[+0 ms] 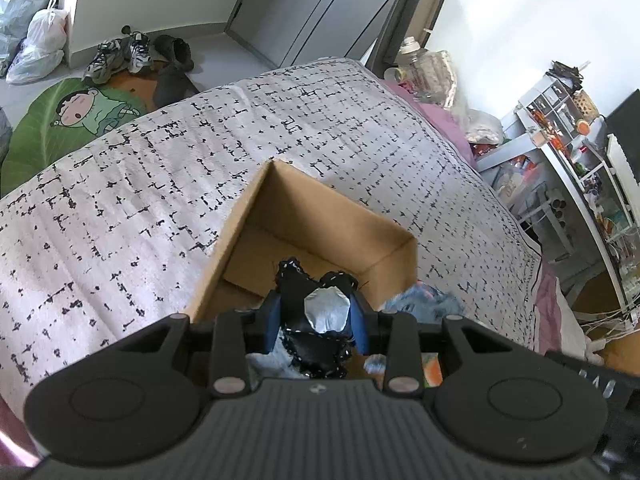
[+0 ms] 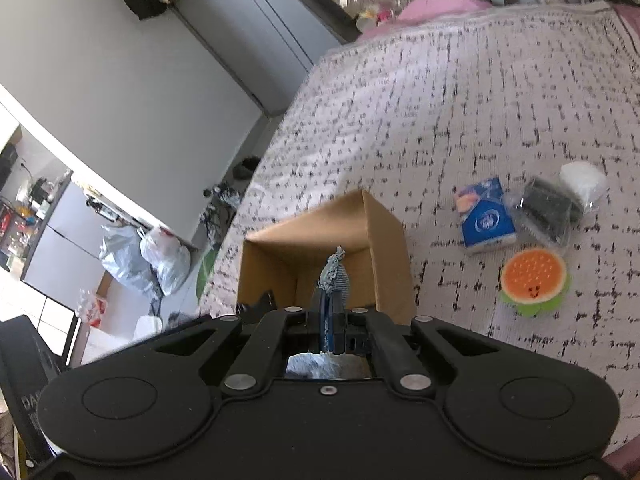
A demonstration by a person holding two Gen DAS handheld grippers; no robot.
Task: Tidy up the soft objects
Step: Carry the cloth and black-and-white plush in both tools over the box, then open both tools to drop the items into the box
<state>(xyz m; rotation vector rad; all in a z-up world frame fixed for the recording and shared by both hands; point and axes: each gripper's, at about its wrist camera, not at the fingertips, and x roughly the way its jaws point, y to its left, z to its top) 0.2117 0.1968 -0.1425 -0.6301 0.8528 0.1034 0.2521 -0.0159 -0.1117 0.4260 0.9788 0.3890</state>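
An open cardboard box (image 1: pixel 320 216) stands on a bed with a white, black-flecked cover (image 1: pixel 160 168). My left gripper (image 1: pixel 316 320) is shut on a black soft toy with a grey patch (image 1: pixel 326 312) and holds it over the box's near edge. My right gripper (image 2: pixel 330 320) is shut on a blue-and-white cloth item (image 2: pixel 334 276) and holds it above the same box (image 2: pixel 384 232). On the cover to the right lie a blue tissue pack (image 2: pixel 486 216), a black item in clear wrap (image 2: pixel 548 208), a white soft item (image 2: pixel 582 180) and an orange burger-shaped plush (image 2: pixel 534 276).
Light blue fabric (image 1: pixel 424 300) lies beside the box. Shoes (image 1: pixel 120 56) and a green cartoon rug (image 1: pixel 80 116) are on the floor beyond the bed. Plastic bags (image 2: pixel 148 260) sit by the wall. A cluttered shelf (image 1: pixel 580 152) stands right of the bed.
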